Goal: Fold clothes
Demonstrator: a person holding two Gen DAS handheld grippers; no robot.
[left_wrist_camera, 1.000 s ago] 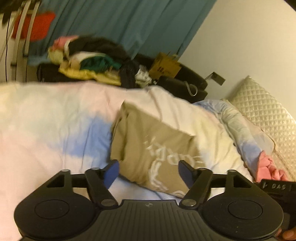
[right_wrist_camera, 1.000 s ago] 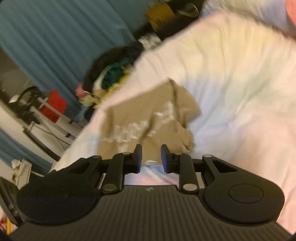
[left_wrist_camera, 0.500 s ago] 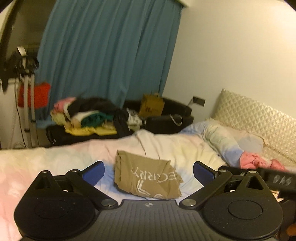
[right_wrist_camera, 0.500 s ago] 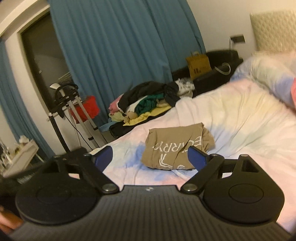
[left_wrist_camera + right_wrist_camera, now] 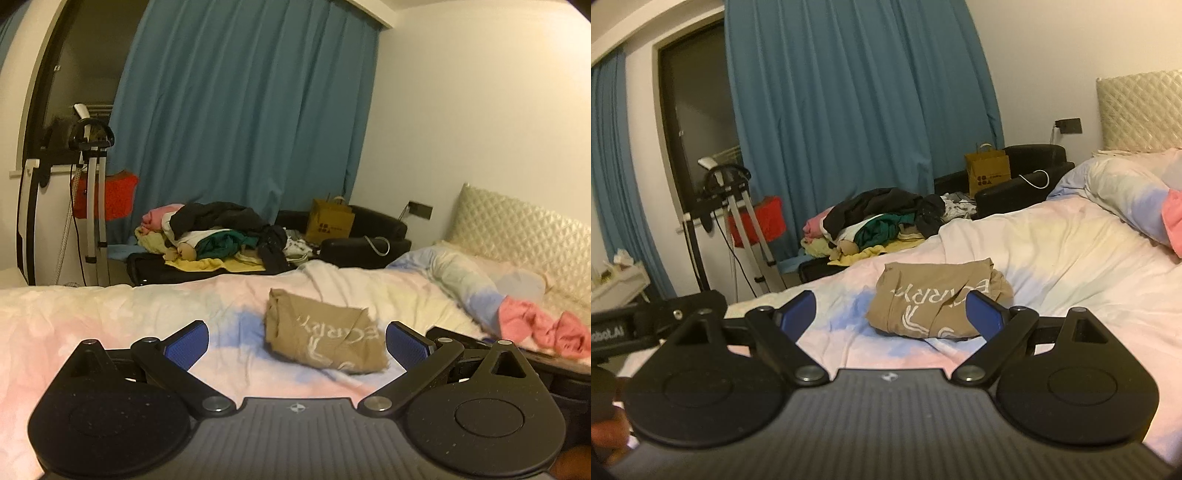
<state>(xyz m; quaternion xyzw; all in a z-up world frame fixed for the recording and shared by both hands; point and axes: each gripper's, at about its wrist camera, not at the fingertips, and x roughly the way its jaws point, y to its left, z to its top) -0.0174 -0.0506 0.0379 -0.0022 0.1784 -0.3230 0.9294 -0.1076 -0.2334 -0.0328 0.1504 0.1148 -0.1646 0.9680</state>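
Both grippers, left [image 5: 295, 341] and right [image 5: 891, 312], now hang back with jaws spread wide, empty; the folded tan T-shirt [image 5: 325, 338] (white lettering up) lies released on the duvet [image 5: 110, 317], apparently finished.

Tan shirt [image 5: 325, 332], white lettering

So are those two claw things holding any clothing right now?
No. Both the left gripper and the right gripper have their jaws wide open, holding nothing. The folded tan shirt lies loose on the bed.
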